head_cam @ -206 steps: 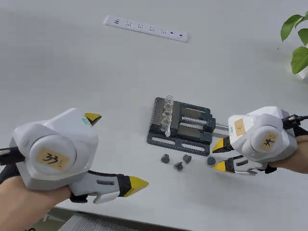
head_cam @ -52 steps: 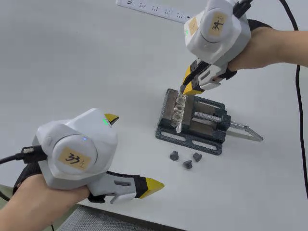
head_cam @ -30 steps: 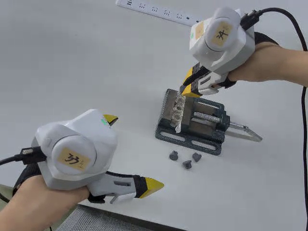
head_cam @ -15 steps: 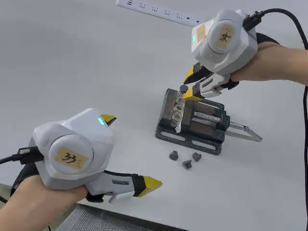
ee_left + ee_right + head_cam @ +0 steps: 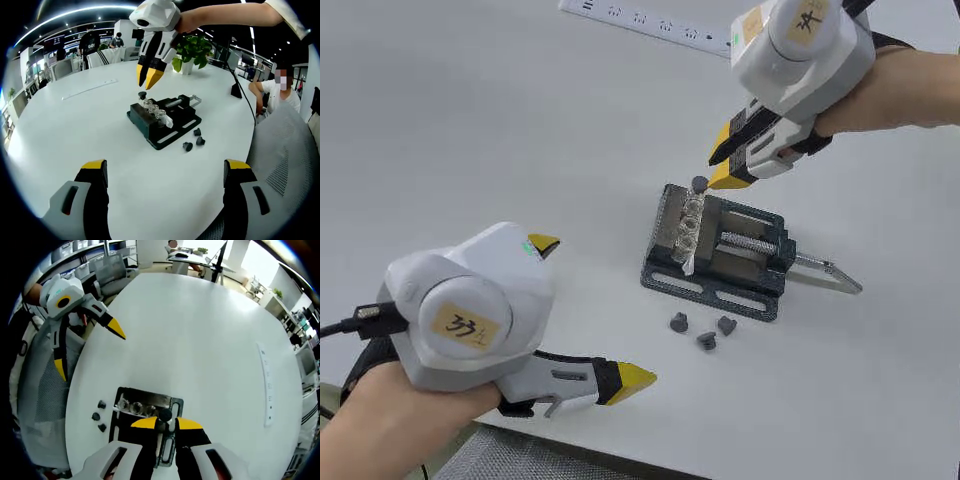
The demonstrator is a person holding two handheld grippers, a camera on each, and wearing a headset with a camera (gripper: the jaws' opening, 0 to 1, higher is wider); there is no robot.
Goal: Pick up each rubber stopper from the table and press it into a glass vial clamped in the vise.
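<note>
One stopper (image 5: 700, 183) looks seated in the vise's (image 5: 720, 290) far-end vial (image 5: 693, 205); my barely parted right gripper (image 5: 718, 172) must fetch the next, left gripper (image 5: 592, 310) spread wide

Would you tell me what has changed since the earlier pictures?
The right claw carried one dark grey rubber stopper from the white table to the far glass vial in the black metal vise, let go and rose. It sits on that vial. Three stoppers, the vise and the open left claw stayed put.
</note>
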